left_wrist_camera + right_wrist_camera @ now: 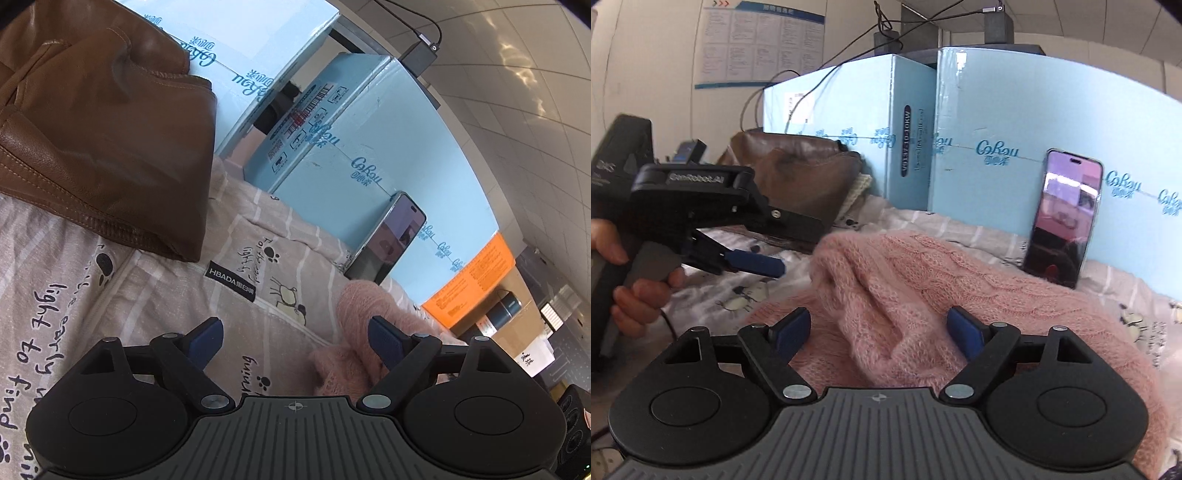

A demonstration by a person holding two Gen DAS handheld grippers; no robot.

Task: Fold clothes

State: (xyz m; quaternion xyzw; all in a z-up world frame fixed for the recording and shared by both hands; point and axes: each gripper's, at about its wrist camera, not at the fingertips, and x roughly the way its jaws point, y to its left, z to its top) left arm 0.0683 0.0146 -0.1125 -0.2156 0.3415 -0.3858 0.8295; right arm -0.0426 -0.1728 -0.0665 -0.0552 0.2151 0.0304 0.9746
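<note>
A fluffy pink knitted sweater (923,280) lies bunched on a printed beige bedsheet (155,295); its edge also shows in the left wrist view (354,332). My right gripper (877,332) is open, its blue fingers spread on either side of a raised fold of the sweater. My left gripper (295,339) is open over the sheet, its right finger beside the sweater's edge. It also shows from the side in the right wrist view (764,264), left of the sweater. A folded brown leather jacket (96,129) lies at the back left.
Light blue cardboard boxes (1015,140) stand along the back of the sheet. A phone (1063,218) leans upright against one box, just behind the sweater. An orange box (476,277) is farther right. Cables run over the boxes.
</note>
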